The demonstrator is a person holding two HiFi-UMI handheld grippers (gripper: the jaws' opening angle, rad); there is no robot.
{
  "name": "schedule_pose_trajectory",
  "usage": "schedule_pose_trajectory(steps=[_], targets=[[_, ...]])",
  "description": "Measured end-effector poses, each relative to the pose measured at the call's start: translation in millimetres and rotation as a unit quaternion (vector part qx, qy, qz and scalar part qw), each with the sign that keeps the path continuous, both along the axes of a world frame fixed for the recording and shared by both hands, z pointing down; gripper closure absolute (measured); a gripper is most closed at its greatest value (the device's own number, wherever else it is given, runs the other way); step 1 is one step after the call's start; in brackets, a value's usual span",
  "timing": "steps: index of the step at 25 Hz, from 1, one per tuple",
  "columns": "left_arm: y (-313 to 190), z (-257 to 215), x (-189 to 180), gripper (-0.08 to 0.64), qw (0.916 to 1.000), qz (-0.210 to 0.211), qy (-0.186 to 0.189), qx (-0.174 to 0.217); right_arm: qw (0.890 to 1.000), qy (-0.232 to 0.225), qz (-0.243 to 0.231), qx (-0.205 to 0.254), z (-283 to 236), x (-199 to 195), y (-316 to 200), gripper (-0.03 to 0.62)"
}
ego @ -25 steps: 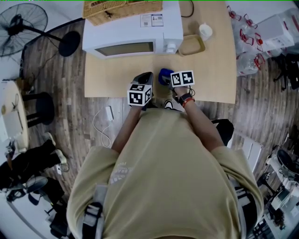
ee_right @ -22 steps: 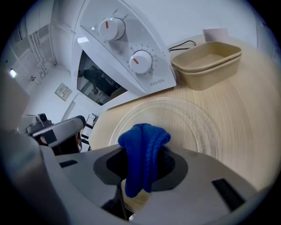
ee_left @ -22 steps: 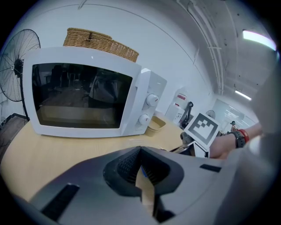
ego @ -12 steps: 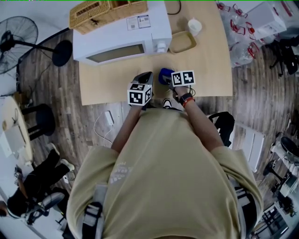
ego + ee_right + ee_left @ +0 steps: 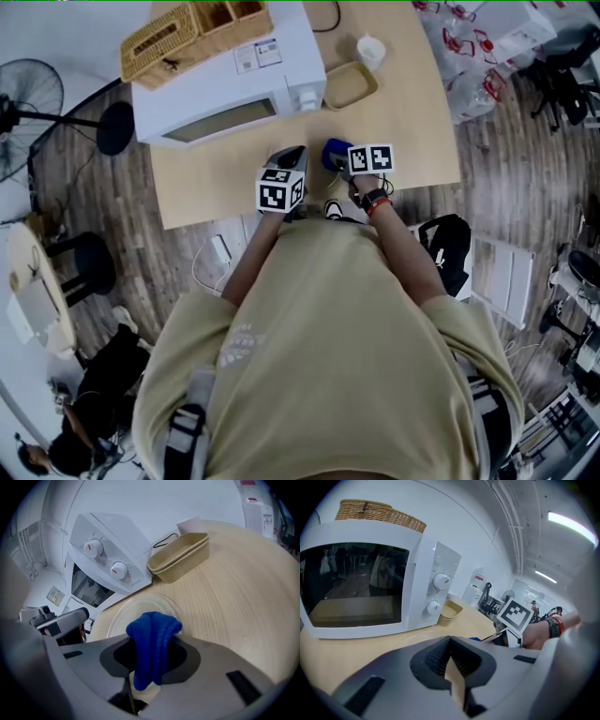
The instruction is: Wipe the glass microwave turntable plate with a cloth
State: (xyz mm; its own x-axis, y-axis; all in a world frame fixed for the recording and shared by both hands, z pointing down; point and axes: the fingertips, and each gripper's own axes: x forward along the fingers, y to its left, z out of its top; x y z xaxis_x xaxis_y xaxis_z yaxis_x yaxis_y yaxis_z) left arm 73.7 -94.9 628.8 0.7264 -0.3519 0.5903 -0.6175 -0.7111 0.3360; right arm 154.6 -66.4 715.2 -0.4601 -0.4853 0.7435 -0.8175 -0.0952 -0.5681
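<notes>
The clear glass turntable plate (image 5: 123,615) lies flat on the wooden table (image 5: 412,131), in front of the white microwave (image 5: 225,84). In the left gripper view the plate (image 5: 412,637) shows only faintly. My right gripper (image 5: 152,641) is shut on a folded blue cloth (image 5: 152,637), which bulges up between the jaws just above the plate's near edge. In the head view the cloth (image 5: 333,153) shows ahead of the right gripper (image 5: 339,159). To its left, my left gripper (image 5: 450,641) hovers over the table, jaws closed together with nothing between them.
A wicker basket (image 5: 187,33) sits on the microwave. A beige tray (image 5: 180,559) and a white cup (image 5: 371,49) stand at the back right of the table. The microwave door (image 5: 351,590) is closed. Plastic bags (image 5: 469,56) and a fan (image 5: 28,103) stand around the table.
The head view has turned, so the table and microwave look rotated and shifted. Both grippers stay at the same spot near the table's front edge, cloth still gripped.
</notes>
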Motion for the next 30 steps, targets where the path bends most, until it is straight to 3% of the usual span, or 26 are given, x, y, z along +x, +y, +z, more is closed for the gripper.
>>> schedule_pose_trajectory(steps=[10,18,22,30], targets=[[2,1,13,0.543,0.9996,0.028,-0.001,-0.001,0.999,-0.002,0.051,0.001,-1,26,9,0.463],[1,3,3,0.543,1.0000,0.008,-0.004,-0.002,0.999,0.015,0.039,-0.009,-2,28,9,0.463],[-2,4,-20,0.543,0.9995,-0.030,-0.007,-0.005,0.999,0.027,0.017,-0.012,-4,19,7,0.462],[2,8,-73,0.543,0.9939,-0.108,-0.019,-0.006,0.995,-0.044,-0.084,0.013,-19,-65,-16,0.462]])
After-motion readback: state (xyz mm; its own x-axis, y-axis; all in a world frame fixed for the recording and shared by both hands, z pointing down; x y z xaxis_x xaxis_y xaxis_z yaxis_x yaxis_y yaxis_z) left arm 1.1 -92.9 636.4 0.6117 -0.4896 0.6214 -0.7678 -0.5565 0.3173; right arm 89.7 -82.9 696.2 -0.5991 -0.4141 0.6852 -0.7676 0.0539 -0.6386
